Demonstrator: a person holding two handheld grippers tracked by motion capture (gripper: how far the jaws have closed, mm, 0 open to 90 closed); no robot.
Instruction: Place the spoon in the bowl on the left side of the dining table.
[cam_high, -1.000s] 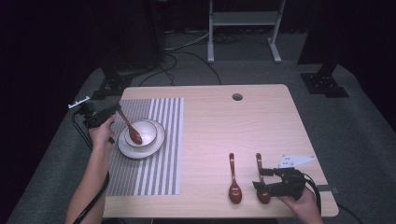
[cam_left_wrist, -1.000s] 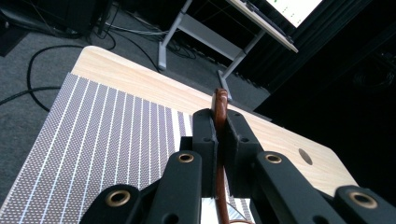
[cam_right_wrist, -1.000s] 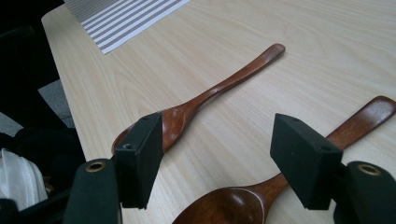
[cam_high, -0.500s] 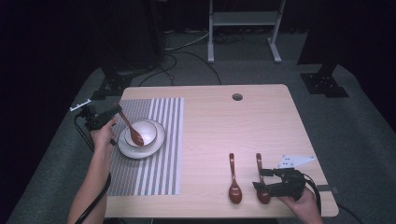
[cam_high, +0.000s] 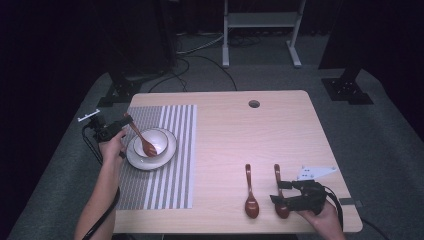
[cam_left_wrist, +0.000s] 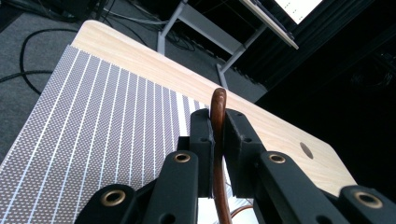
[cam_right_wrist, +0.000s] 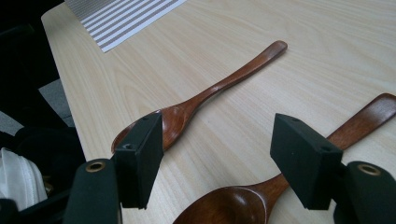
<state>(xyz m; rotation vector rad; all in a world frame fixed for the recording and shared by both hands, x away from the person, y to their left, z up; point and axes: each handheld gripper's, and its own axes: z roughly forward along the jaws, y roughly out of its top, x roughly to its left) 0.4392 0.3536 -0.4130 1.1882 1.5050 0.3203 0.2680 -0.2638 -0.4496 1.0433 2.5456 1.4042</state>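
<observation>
The left claw (cam_high: 121, 125) sits at the left edge of the surface (cam_high: 280, 135), over the far left part of the striped mat (cam_high: 172, 150). Its jaws are pressed together on the handle of a brown spoon (cam_high: 142, 140). The jaws have just been opening by a small amount, with the handle between them; in the left gripper view the pads (cam_left_wrist: 201, 135) touch the handle (cam_left_wrist: 218, 121) on both sides, and the handle tip rises just above them.

The held spoon slants down from the left claw to the right. Its head lies inside the white bowl (cam_high: 161, 136). The bowl stands on a white plate (cam_high: 170, 152), and the plate rests on the mat.

The right claw (cam_high: 281, 192) is at the near right corner of the surface, held low, with the person's hand (cam_high: 320, 217) behind it. Its jaws are spread wide and pinch nothing. In the right gripper view the head of the right spoon (cam_right_wrist: 261, 198) lies on the surface between the two pads (cam_right_wrist: 140, 158), apart from both. In the high view this spoon (cam_high: 278, 187) lies with its handle pointing away from the person.

The middle spoon (cam_high: 249, 192) lies just beside it, to the left, roughly parallel, head toward the person. In the right gripper view it (cam_right_wrist: 205, 95) lies past the claw's left-hand pad, with its head partly hidden behind that pad. The two loose spoons do not touch.

A round hole (cam_high: 254, 104) is cut in the surface near its far edge.
</observation>
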